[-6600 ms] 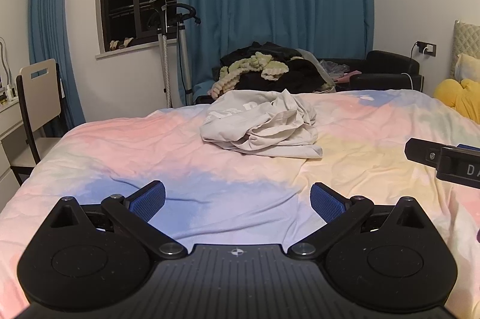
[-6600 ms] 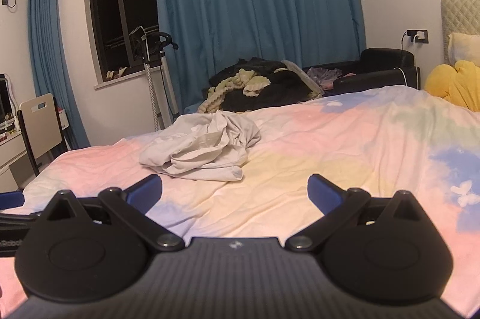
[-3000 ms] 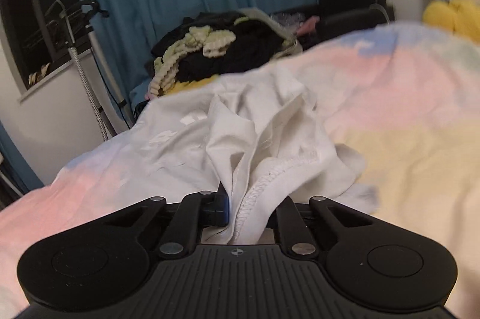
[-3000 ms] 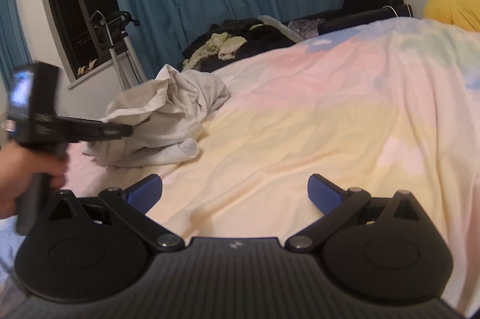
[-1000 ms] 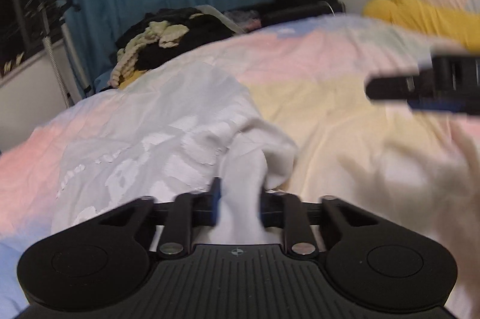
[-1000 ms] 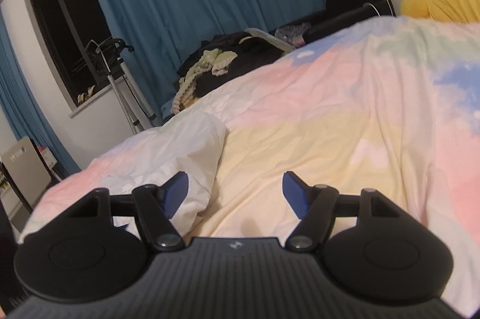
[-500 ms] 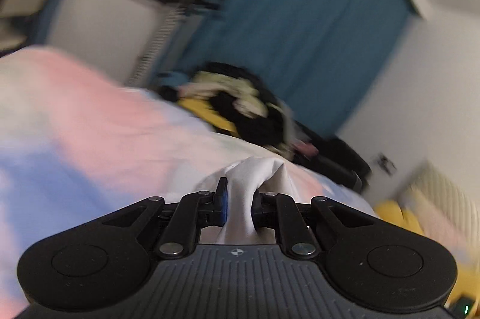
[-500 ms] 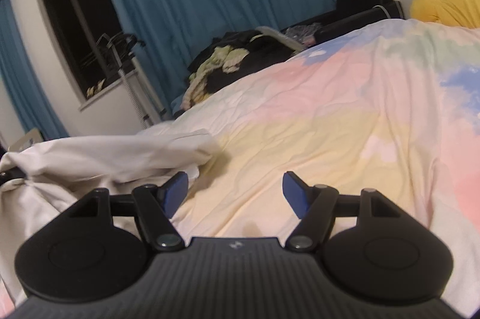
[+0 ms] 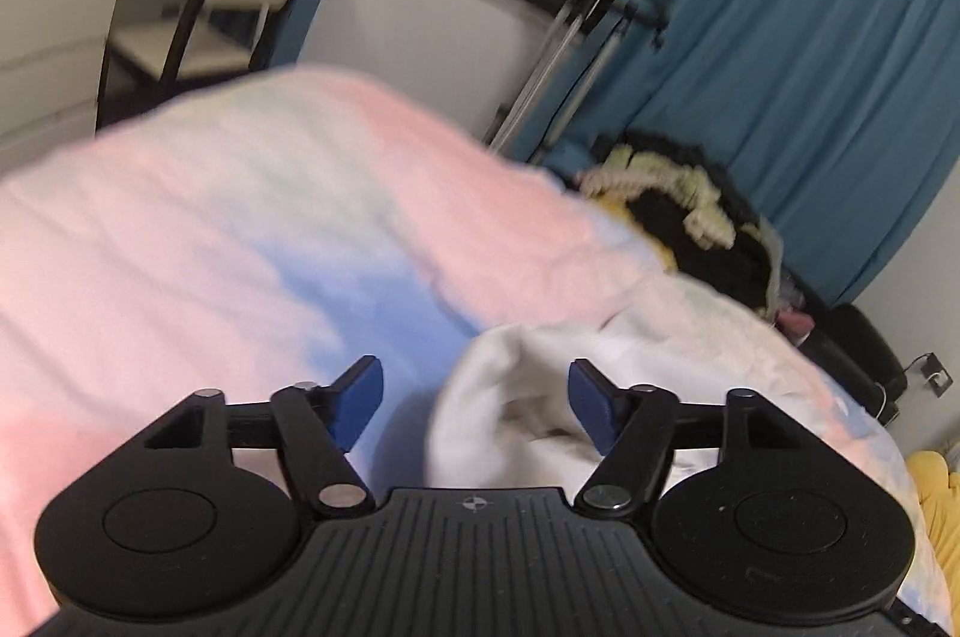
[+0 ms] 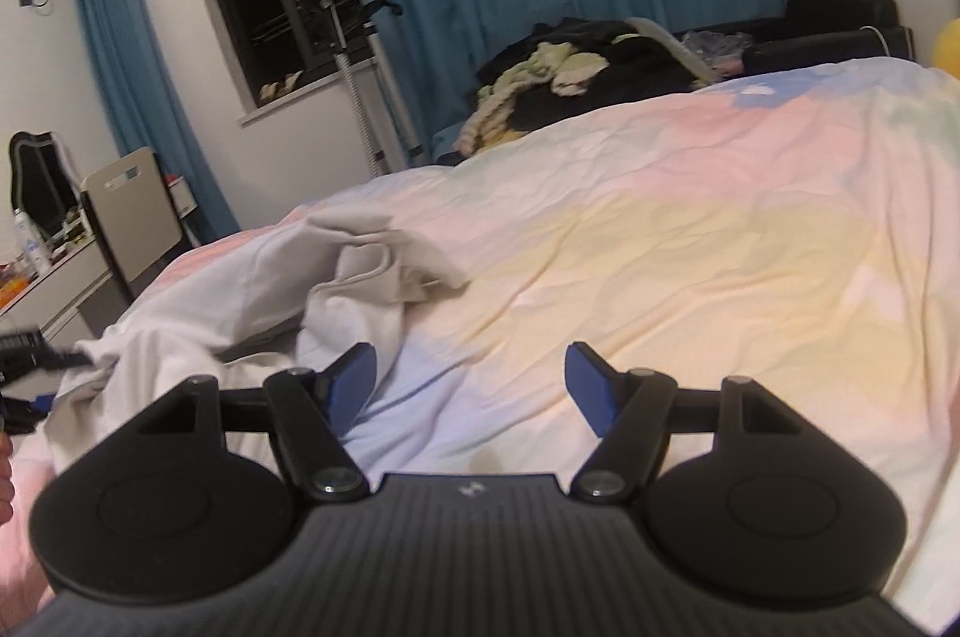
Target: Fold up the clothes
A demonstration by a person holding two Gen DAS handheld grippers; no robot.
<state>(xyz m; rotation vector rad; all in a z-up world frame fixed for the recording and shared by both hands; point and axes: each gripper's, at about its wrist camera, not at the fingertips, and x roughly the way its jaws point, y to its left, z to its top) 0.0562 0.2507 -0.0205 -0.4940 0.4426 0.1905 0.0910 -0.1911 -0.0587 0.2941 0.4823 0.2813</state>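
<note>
A crumpled off-white garment (image 10: 258,289) lies on the pastel bedspread (image 10: 690,229), stretched out toward the left. In the left wrist view a bunched end of it (image 9: 510,415) sits between the blue pads. My left gripper (image 9: 474,403) is open around that fold without gripping it; it also shows at the left edge of the right wrist view (image 10: 24,361). My right gripper (image 10: 471,382) is open and empty, low over the bed just right of the garment.
A pile of dark and pale-green clothes (image 10: 576,79) sits beyond the far edge of the bed. A garment steamer stand (image 10: 360,55) is by the window. A chair (image 10: 132,205) and a desk stand at the left. A black sofa (image 10: 840,19) is at the back right.
My left gripper has opened and let go of the garment, which has dropped onto the bed, spread leftward. The right gripper stays open and has moved slightly nearer the cloth.
</note>
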